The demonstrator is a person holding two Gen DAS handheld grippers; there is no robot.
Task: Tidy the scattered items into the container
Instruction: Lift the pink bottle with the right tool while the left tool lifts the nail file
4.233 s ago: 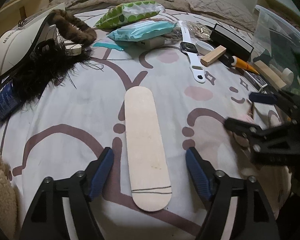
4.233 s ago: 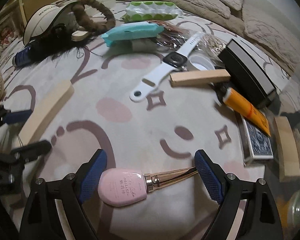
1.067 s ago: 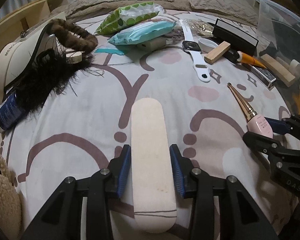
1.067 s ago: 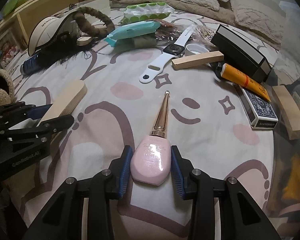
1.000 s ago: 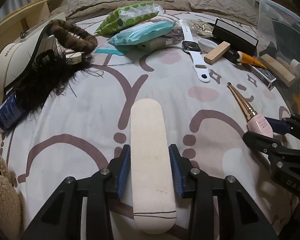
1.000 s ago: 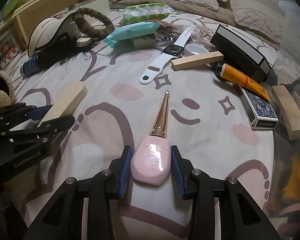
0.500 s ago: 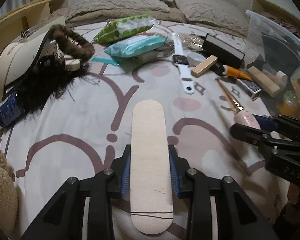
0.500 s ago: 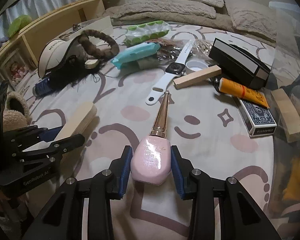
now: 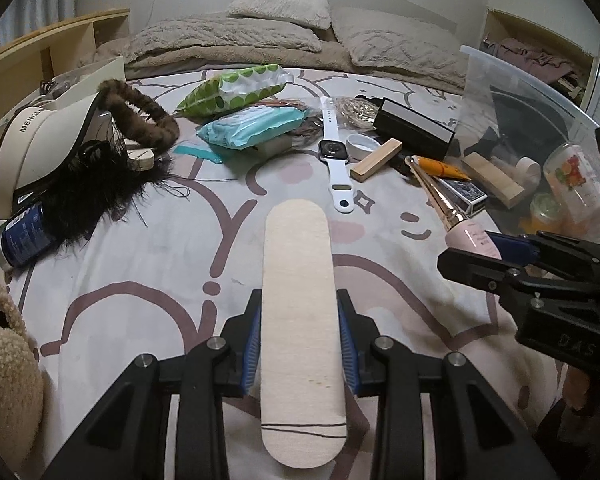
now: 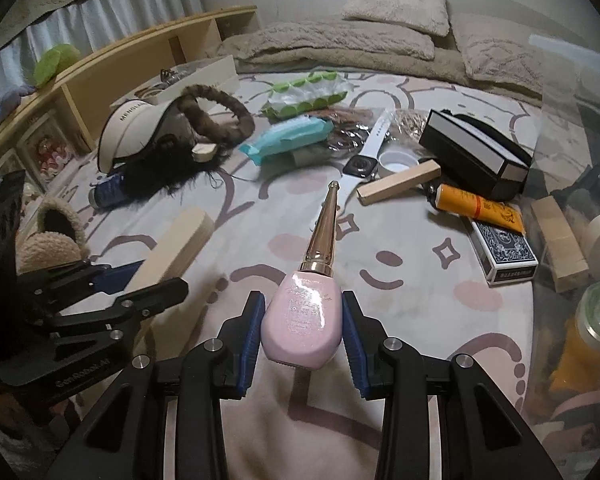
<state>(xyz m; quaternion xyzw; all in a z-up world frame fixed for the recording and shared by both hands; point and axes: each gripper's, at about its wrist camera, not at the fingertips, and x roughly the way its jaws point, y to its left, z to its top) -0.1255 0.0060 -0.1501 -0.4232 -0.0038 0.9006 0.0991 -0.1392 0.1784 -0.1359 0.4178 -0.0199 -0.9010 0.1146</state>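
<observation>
Both jaws are clenched: left gripper (image 9: 300, 342) grasps a flat wooden stick (image 9: 298, 300), right gripper (image 10: 303, 330) a pink bottle (image 10: 304, 320). Clear container (image 9: 540, 120) sits at upper right.

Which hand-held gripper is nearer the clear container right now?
Right. The right hand-held gripper, shut on the pink bottle, is beside the clear container; the left hand-held gripper, gripping the wooden board, is farther away.

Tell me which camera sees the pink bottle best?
The right wrist view. There the pink bottle sits up close in the middle, clamped in the right gripper, with its whole gold cap showing. The left wrist view shows the bottle small at the right edge, from the side, its body partly hidden by the gripper.
</observation>
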